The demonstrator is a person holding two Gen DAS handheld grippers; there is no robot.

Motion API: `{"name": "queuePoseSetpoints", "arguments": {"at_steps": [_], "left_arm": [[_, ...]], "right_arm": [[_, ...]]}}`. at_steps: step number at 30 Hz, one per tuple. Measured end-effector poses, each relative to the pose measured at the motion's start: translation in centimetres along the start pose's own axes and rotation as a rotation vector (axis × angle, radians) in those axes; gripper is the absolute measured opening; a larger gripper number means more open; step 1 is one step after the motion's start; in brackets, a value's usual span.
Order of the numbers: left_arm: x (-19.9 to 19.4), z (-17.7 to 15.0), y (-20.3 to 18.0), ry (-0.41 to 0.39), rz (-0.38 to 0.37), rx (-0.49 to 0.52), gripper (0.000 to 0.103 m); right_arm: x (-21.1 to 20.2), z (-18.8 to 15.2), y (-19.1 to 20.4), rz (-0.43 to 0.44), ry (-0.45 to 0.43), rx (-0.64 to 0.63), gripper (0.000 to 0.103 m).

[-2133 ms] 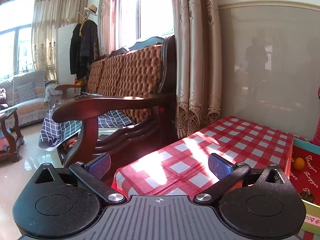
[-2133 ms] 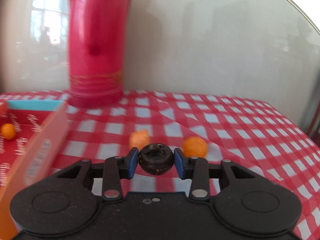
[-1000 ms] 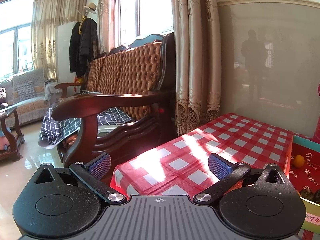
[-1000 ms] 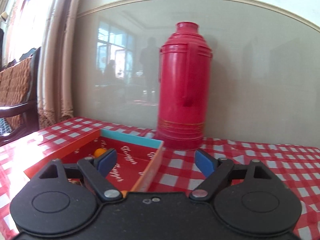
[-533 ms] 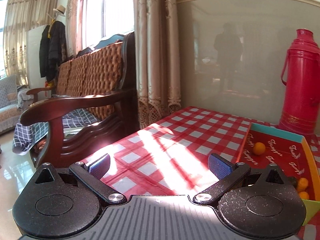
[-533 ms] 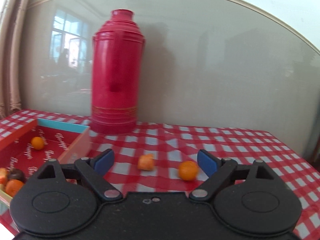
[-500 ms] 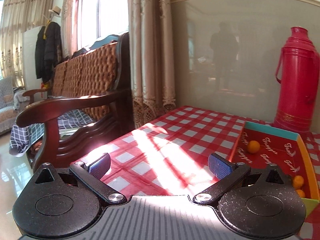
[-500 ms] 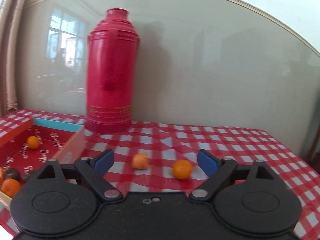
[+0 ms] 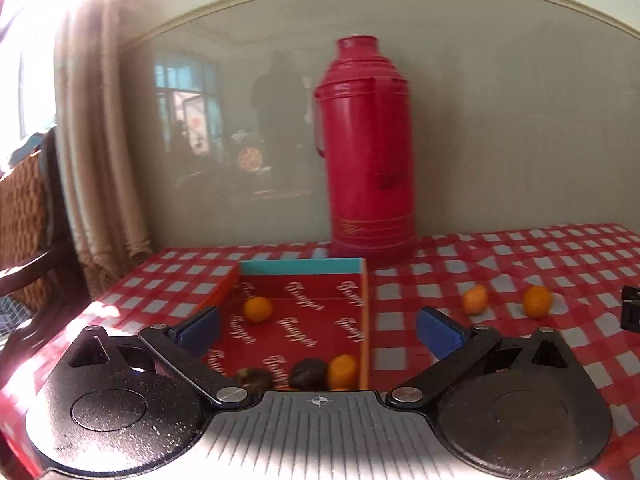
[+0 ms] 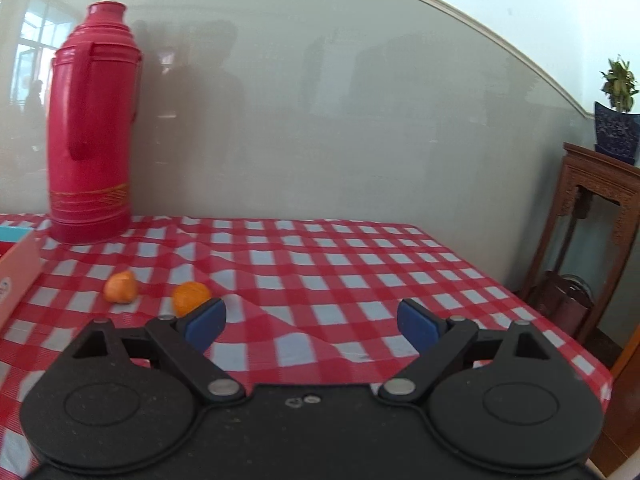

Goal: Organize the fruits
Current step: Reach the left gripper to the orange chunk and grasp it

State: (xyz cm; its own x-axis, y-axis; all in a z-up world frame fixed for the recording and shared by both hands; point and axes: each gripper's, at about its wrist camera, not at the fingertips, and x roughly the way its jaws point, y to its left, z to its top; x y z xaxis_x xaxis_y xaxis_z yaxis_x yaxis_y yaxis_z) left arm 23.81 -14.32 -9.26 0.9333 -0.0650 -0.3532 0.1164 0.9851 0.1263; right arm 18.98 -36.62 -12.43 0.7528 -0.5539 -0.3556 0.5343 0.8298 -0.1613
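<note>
**Both grippers empty above the checked table**

While the right gripper (image 10: 312, 322) hangs over bare cloth (image 10: 360, 264), its jaws are opening and nothing lies between them. Two loose oranges rest on the cloth at about ten o'clock from it: one orange (image 10: 191, 297) just beyond the left blue pad, a paler fruit (image 10: 121, 287) just beside that, the two apart. At eleven o'clock stands the red flask (image 10: 93, 124) against the wall.

From the left wrist, the left gripper (image 9: 318, 330) is spread wide and holds nothing; it sits over the near end of the red box (image 9: 304, 266). Inside the box, one orange (image 9: 258, 309) lies toward eleven o'clock, alone. At the near edge, close together, lie a brown fruit (image 9: 254, 377), a dark fruit (image 9: 309, 373) and another orange (image 9: 342, 369); whether they touch cannot be told. The flask rises at twelve o'clock behind the box. The loose pair appears at two o'clock, outside the box, well apart from its wall.
</note>
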Motion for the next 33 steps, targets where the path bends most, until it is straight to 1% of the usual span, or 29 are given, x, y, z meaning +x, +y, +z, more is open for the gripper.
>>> {"name": "queuePoseSetpoints", "arguments": {"at_steps": [4, 7, 10, 11, 12, 14, 17, 20, 22, 24, 25, 28, 29, 30, 31, 33], "left_arm": [[1.5, 1.2, -4.5, 0.007, -0.095, 0.060, 0.103], [3.0, 1.7, -7.4, 0.022, -0.135, 0.082, 0.102], [4.3, 1.9, -9.5, 0.024, -0.151, 0.092, 0.102], [4.9, 1.9, -10.0, 0.025, -0.148, 0.098, 0.097], [5.7, 2.0, -10.6, 0.037, -0.148, 0.105, 0.087], [7.8, 2.2, -11.4, 0.092, -0.171, 0.091, 0.079], [10.5, 2.2, -12.1, 0.136, -0.164, 0.070, 0.078], [12.8, 2.1, -13.1, 0.167, -0.178, 0.065, 0.078], [14.1, 1.9, -13.7, 0.192, -0.184, 0.063, 0.073], [15.3, 1.7, -14.1, 0.221, -0.194, 0.060, 0.061], [15.9, 1.5, -14.2, 0.239, -0.196, 0.053, 0.058], [17.3, 1.0, -14.4, 0.287, -0.202, 0.030, 0.042], [17.6, 0.8, -14.5, 0.296, -0.204, 0.028, 0.035], [17.6, 0.7, -14.5, 0.291, -0.211, 0.022, 0.030], [17.6, 0.8, -14.6, 0.290, -0.217, 0.025, 0.028], [17.5, 0.7, -14.8, 0.286, -0.215, 0.033, 0.028]], "right_arm": [[-0.5, -0.5, -2.6, -0.029, -0.001, 0.033, 0.087], [-0.8, -0.8, -4.3, -0.055, -0.003, 0.053, 0.087], [-1.2, -0.9, -6.0, -0.062, -0.010, 0.084, 0.087], [-1.4, -0.9, -6.6, -0.058, -0.012, 0.097, 0.087], [-1.5, -0.9, -7.1, -0.053, -0.014, 0.107, 0.087], [-1.8, -0.8, -7.8, -0.051, -0.024, 0.118, 0.087], [-2.3, -0.6, -8.5, -0.049, -0.045, 0.124, 0.089], [-2.7, -0.5, -8.8, -0.035, -0.062, 0.128, 0.089], [-2.9, -0.5, -8.9, -0.027, -0.072, 0.122, 0.089], [-3.0, -0.4, -8.9, -0.026, -0.082, 0.108, 0.090], [-3.1, -0.4, -8.8, -0.027, -0.087, 0.100, 0.091], [-3.2, -0.4, -8.7, -0.027, -0.093, 0.090, 0.091], [-3.2, -0.4, -8.7, -0.025, -0.093, 0.090, 0.091], [-3.2, -0.4, -8.7, -0.025, -0.093, 0.091, 0.091], [-3.2, -0.4, -8.6, -0.025, -0.092, 0.092, 0.091], [-3.2, -0.4, -8.5, -0.025, -0.091, 0.091, 0.091]]}}
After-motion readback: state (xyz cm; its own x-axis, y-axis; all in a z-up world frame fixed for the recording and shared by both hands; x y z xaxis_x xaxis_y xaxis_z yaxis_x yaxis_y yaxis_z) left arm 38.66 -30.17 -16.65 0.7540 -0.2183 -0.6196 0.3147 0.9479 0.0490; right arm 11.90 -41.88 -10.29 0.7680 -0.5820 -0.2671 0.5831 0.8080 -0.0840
